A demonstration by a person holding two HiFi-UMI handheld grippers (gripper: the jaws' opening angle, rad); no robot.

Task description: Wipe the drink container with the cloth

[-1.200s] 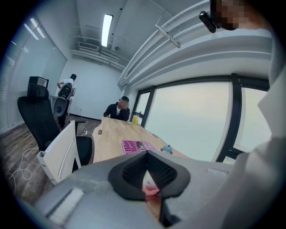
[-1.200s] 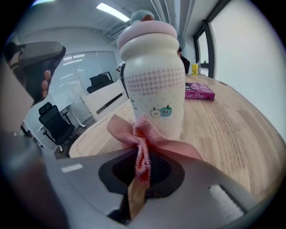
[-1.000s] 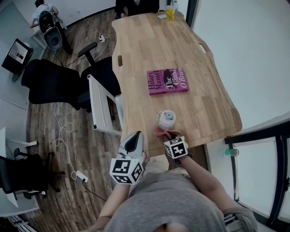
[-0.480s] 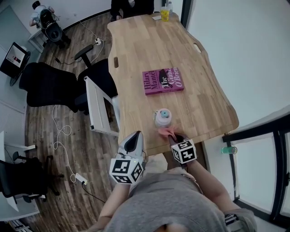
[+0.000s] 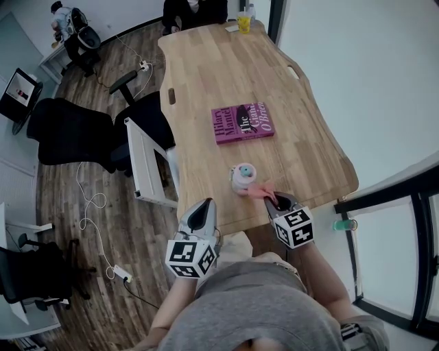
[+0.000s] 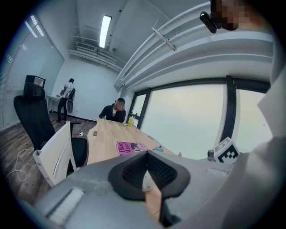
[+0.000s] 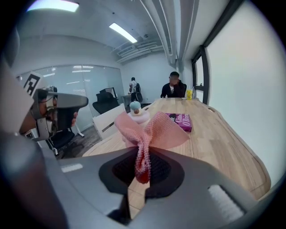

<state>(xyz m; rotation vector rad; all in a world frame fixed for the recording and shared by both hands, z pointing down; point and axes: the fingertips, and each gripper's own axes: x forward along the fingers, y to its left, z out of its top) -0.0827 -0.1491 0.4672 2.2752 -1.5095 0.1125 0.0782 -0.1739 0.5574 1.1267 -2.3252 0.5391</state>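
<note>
Table [image 5: 206, 75]: wood; book [image 5: 242, 123] mid-top, bottle [image 5: 241, 178] near front edge.
Right gripper [image 5: 281, 203]: clamped on pink cloth [image 5: 261, 190], just beside bottle.
Left gripper [image 5: 201, 214]: jaws together, empty.

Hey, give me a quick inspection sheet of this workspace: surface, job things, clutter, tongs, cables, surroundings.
Surface: wooden table, light wood, work at its near edge.
Job's things: drink container upright near the front edge; pink cloth bunched beside it, contact unclear.
Clutter: magenta book flat mid-table; yellow cup at the far end.
Grippers: right tongs shut on the cloth; left tongs shut, empty, at the table's near edge.
Cables: white cable and power strip on the floor, left of the table.
Surroundings: black chairs; seated person at the far end.
</note>
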